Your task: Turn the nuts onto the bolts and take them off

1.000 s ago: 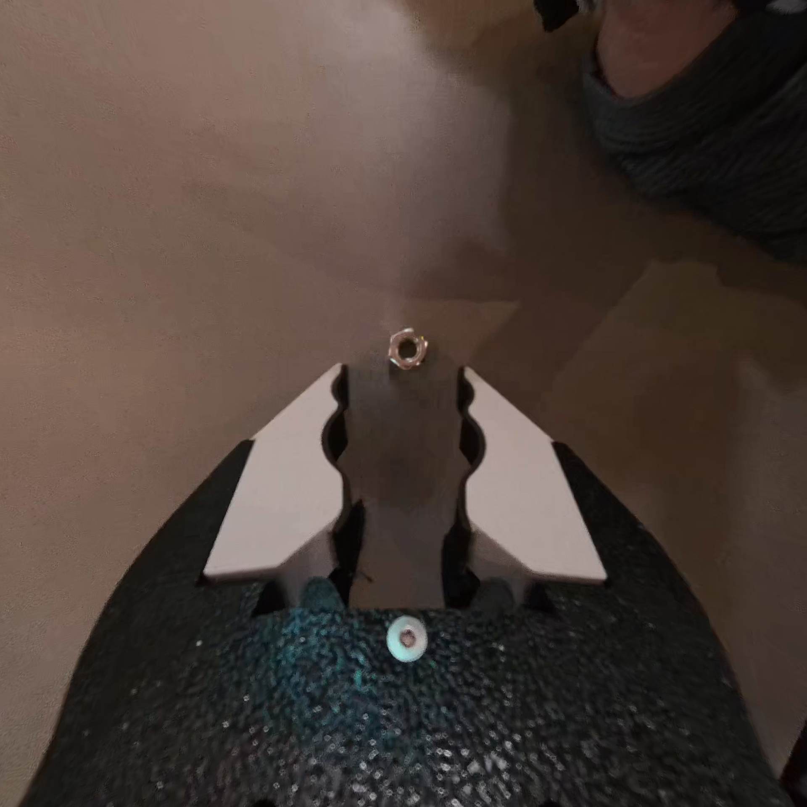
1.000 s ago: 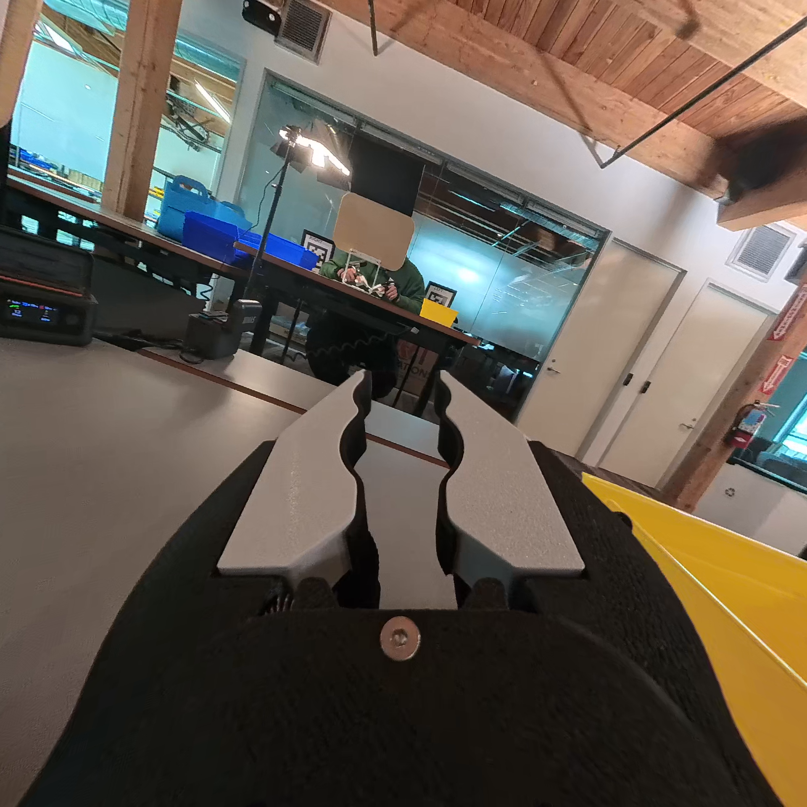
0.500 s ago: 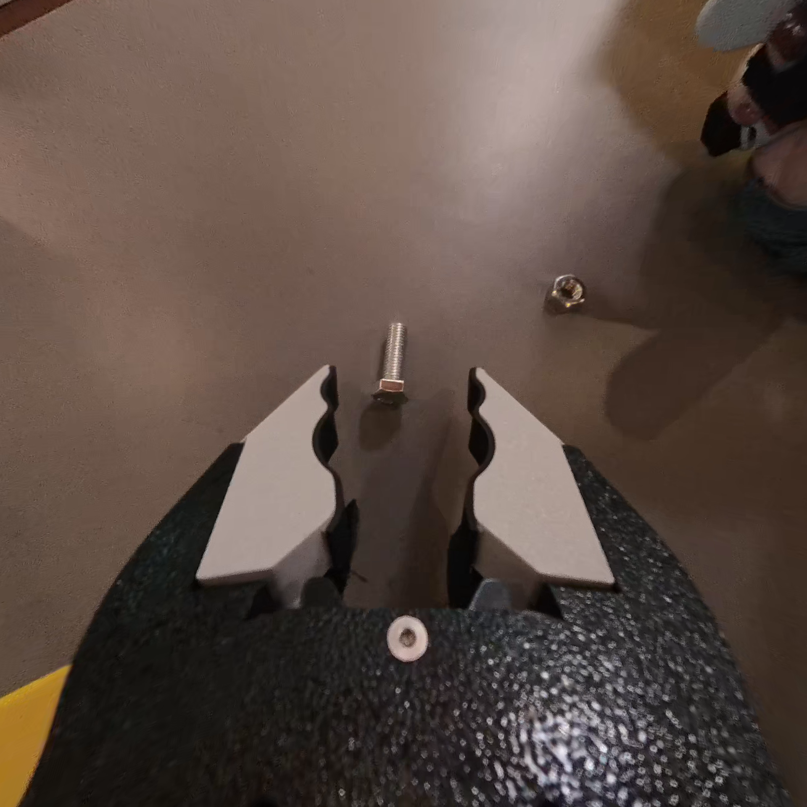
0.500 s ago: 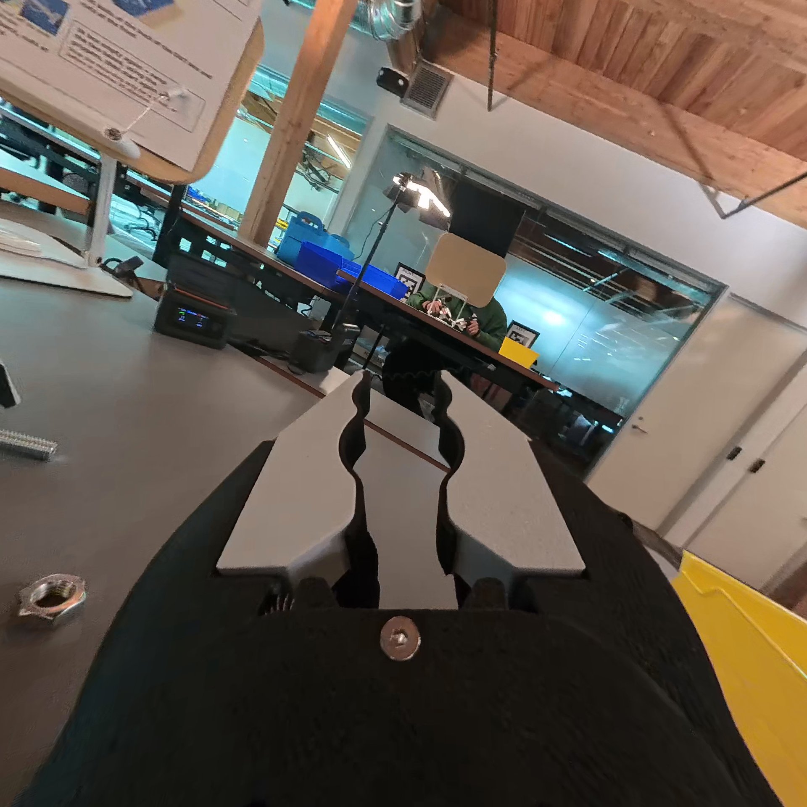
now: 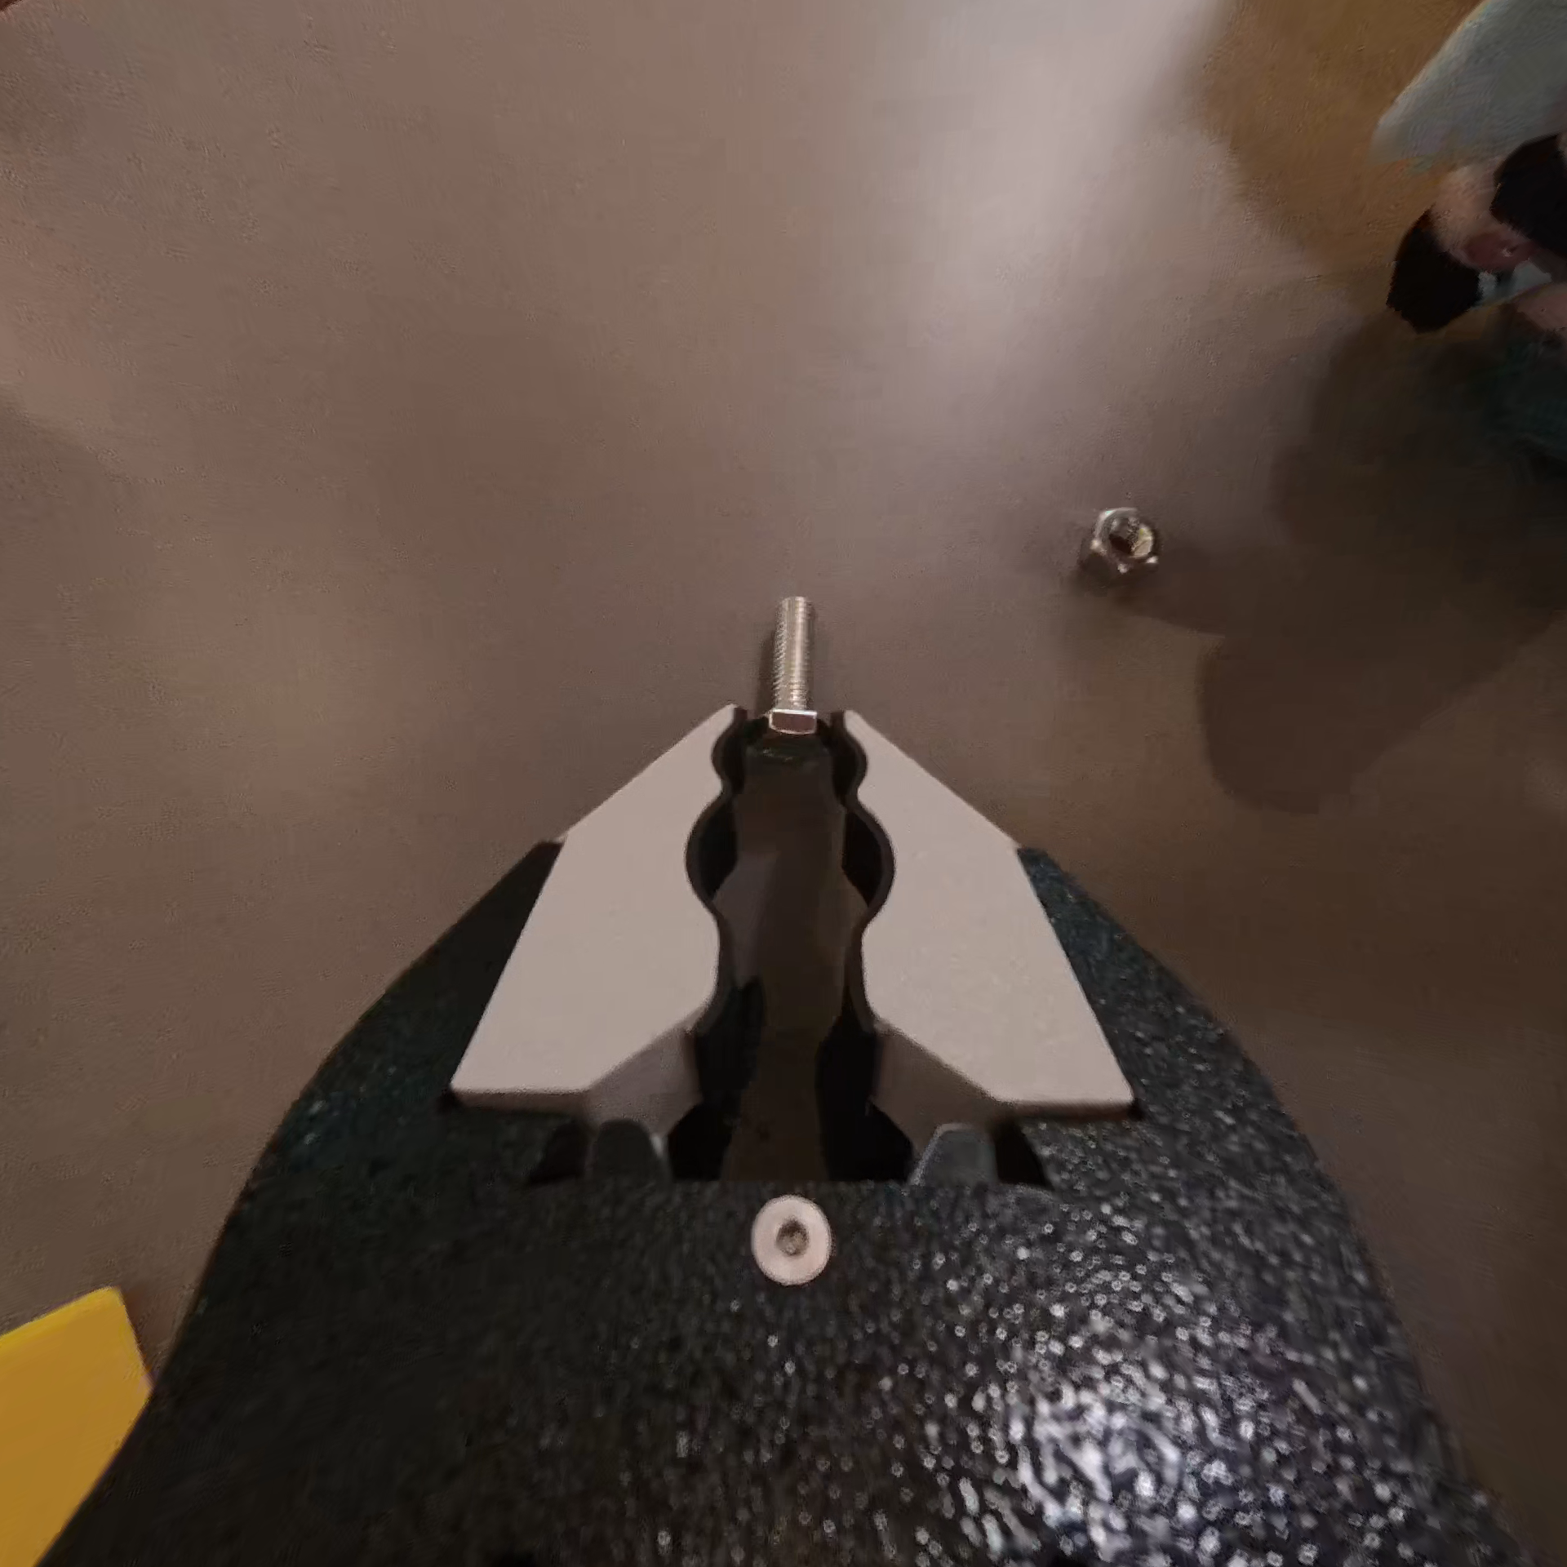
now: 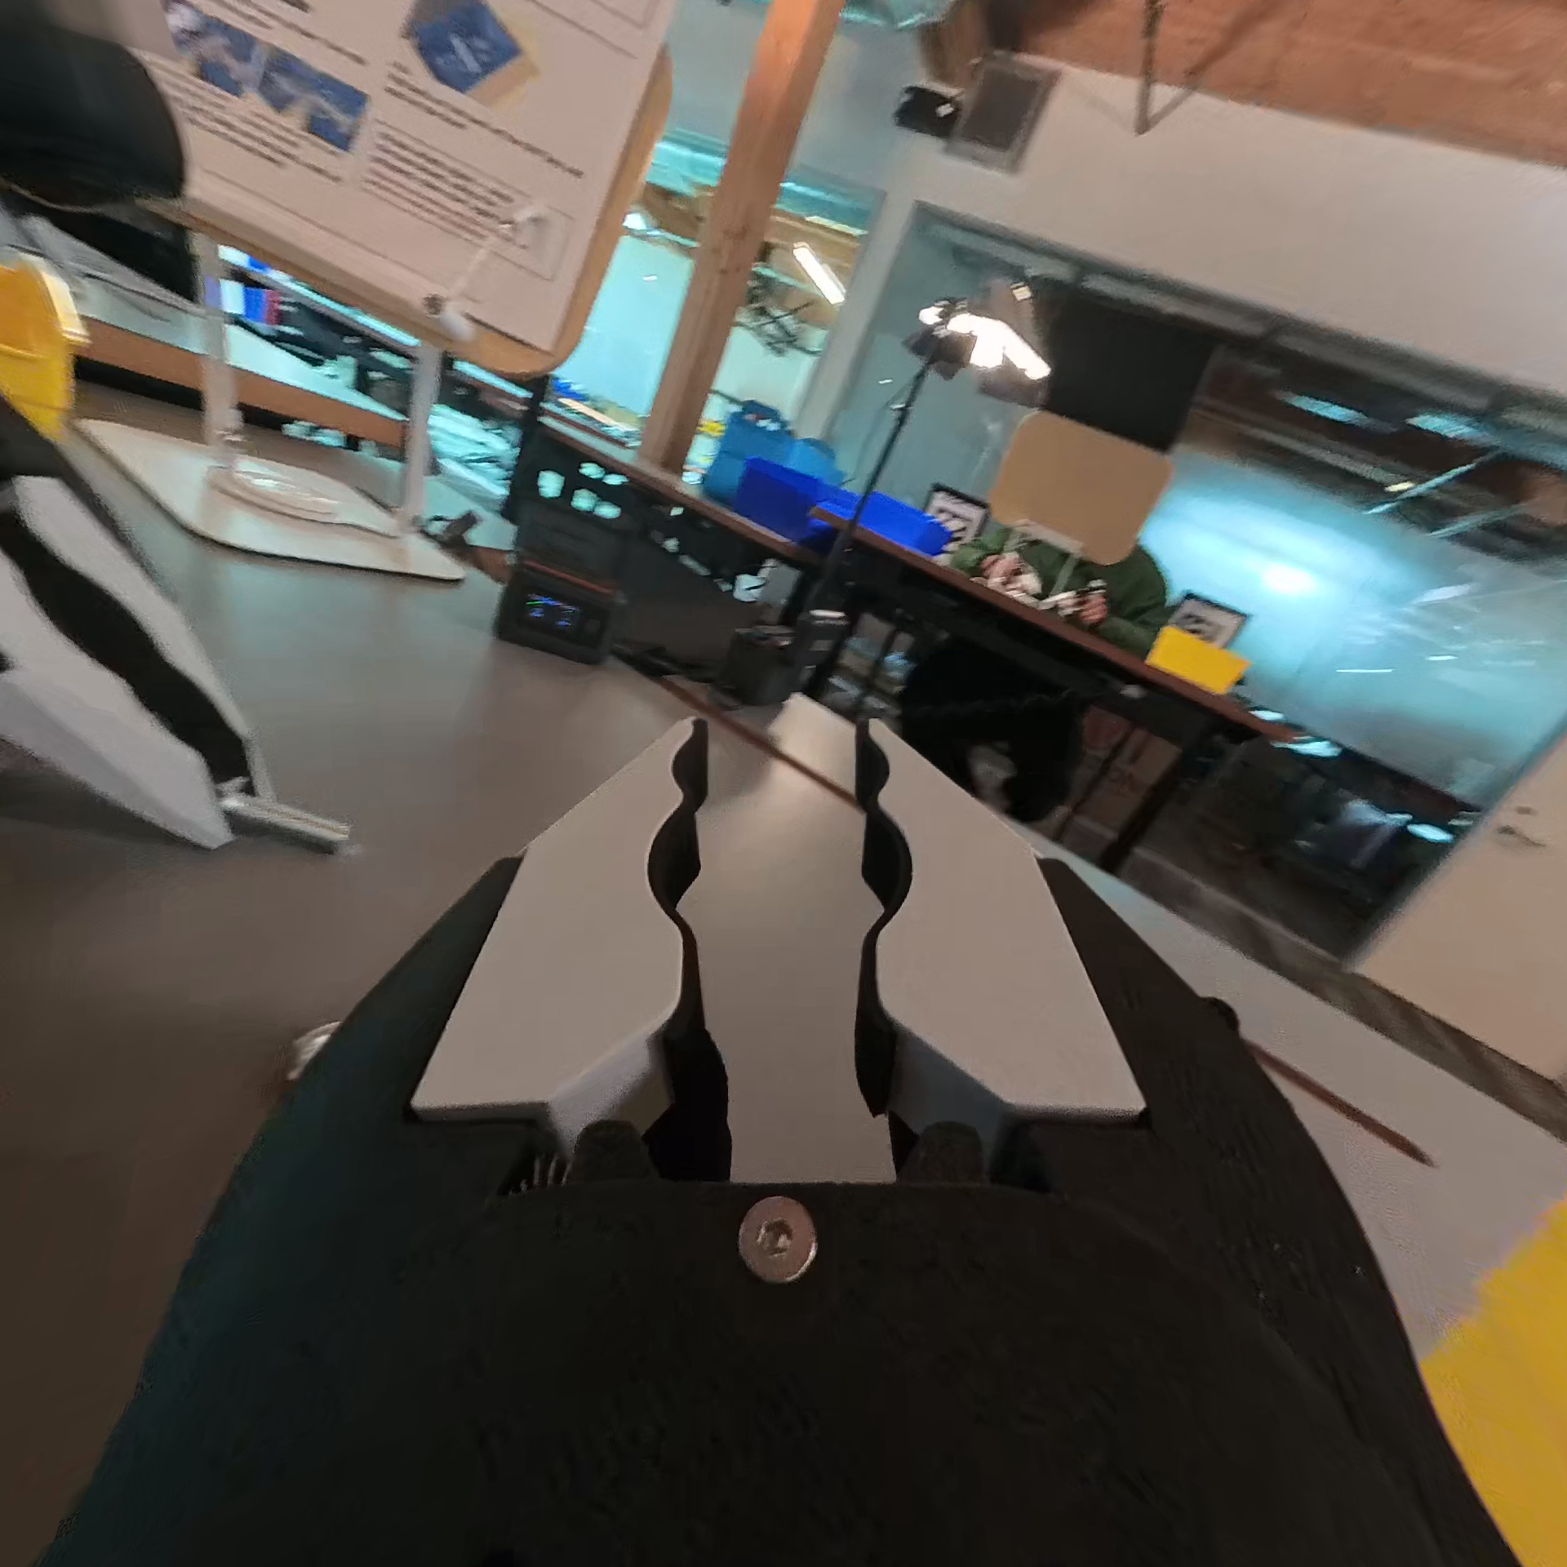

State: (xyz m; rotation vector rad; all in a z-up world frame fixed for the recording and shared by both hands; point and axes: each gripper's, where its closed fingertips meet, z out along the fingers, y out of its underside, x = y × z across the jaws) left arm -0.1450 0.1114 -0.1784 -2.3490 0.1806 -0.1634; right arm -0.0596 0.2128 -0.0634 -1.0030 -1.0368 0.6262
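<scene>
A silver bolt (image 5: 793,653) lies on the grey table (image 5: 424,509), pointing away from me. My left gripper (image 5: 789,722) is shut on the bolt's hex head at the fingertips, and the threaded shaft sticks out in front. A loose hex nut (image 5: 1119,543) lies on the table to the right of it and a little farther away. My right gripper (image 6: 780,738) is open and empty, low over the table. In the right wrist view the left gripper (image 6: 110,678) shows at the left edge with the bolt (image 6: 288,824) at its tips. The nut (image 6: 309,1045) peeks out beside my right gripper's body.
A yellow bin shows at the near left (image 5: 59,1399) and at the lower right (image 6: 1492,1399). A person's hand and sleeve (image 5: 1475,212) are at the far right. A white sign board on a stand (image 6: 407,144) and a black device with a screen (image 6: 551,610) stand farther back. Across from one pair of fingers to the other is roughly 15 cm. My left tips are roughly 9 cm from the loose hex nut (image 5: 1119,543).
My left gripper moved forward onto the bolt and closed on its head. My right gripper swung left, so the left gripper and the bolt came into its view.
</scene>
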